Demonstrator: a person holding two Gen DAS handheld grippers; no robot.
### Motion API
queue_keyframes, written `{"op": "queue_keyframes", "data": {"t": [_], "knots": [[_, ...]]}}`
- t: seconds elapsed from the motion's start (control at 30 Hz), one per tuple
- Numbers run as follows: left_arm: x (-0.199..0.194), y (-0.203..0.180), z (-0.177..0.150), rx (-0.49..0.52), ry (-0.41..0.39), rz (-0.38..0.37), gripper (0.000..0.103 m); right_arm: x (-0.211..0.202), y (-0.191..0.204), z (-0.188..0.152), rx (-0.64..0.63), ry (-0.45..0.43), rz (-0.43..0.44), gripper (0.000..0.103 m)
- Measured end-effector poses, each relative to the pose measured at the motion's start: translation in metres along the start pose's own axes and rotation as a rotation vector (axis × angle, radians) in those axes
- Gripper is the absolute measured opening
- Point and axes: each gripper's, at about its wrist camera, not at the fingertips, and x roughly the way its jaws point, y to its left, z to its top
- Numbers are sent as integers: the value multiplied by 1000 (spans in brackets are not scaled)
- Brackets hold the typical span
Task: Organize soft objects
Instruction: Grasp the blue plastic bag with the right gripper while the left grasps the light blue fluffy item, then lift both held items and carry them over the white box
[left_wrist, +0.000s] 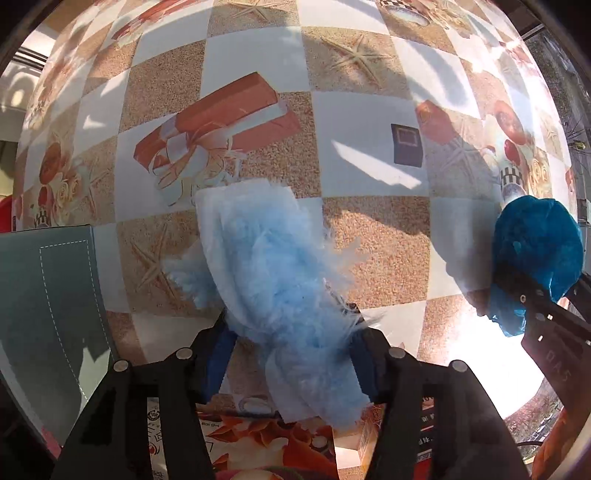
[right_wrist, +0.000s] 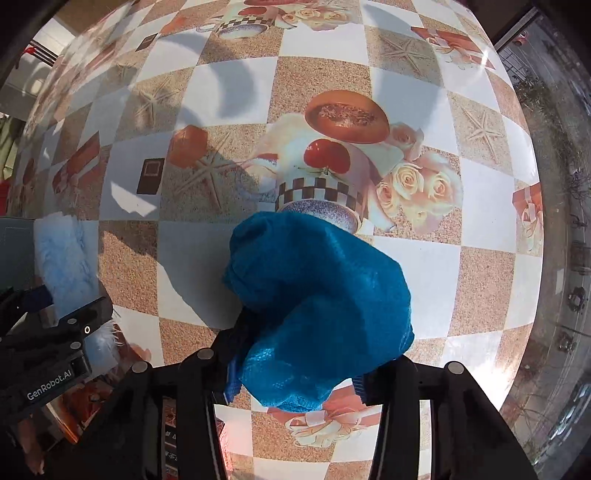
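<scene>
My left gripper (left_wrist: 291, 332) is shut on a fluffy light-blue and white cloth (left_wrist: 273, 273) and holds it above the table. The cloth sticks out forward past the fingers. My right gripper (right_wrist: 295, 358) is shut on a bunched deep-blue cloth (right_wrist: 317, 299) and holds it above the table. The right gripper with its deep-blue cloth (left_wrist: 535, 251) shows at the right edge of the left wrist view. The left gripper with its light-blue cloth (right_wrist: 62, 254) shows at the left edge of the right wrist view.
The table (left_wrist: 369, 229) has a checkered oilcloth printed with starfish, gift boxes and cups. A grey-green box with white stitching (left_wrist: 51, 295) stands at the left. A printed carton (left_wrist: 266, 439) lies under the left gripper. The table's right edge (right_wrist: 535, 258) meets a window.
</scene>
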Motion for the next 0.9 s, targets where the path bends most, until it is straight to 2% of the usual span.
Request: {"op": "queue_keyframes", "data": {"t": [0.03,0.1,0.23,0.4,0.53,0.73,0.9], "knots": [[-3,-5,2,32,-3,1,29,-1,-1,-1,5,4,23,31],[-10,-6,1,58,-17,-20,28,-5,-6,-6,30,-3,52,31],[-40,-5,-13,112,-99,3,28,-23,-21,-20,81,-29,86,31],[-78,0,-43,185,-183,10,29,-50,-37,-53,145,-53,101,31],[-103,5,-69,216,-221,0,29,-60,-47,-85,196,-51,104,31],[-100,19,-122,266,-234,-34,29,-68,-37,-138,248,-23,96,31],[-98,24,-151,341,-258,-51,29,-69,-22,-181,291,-9,91,31]]}}
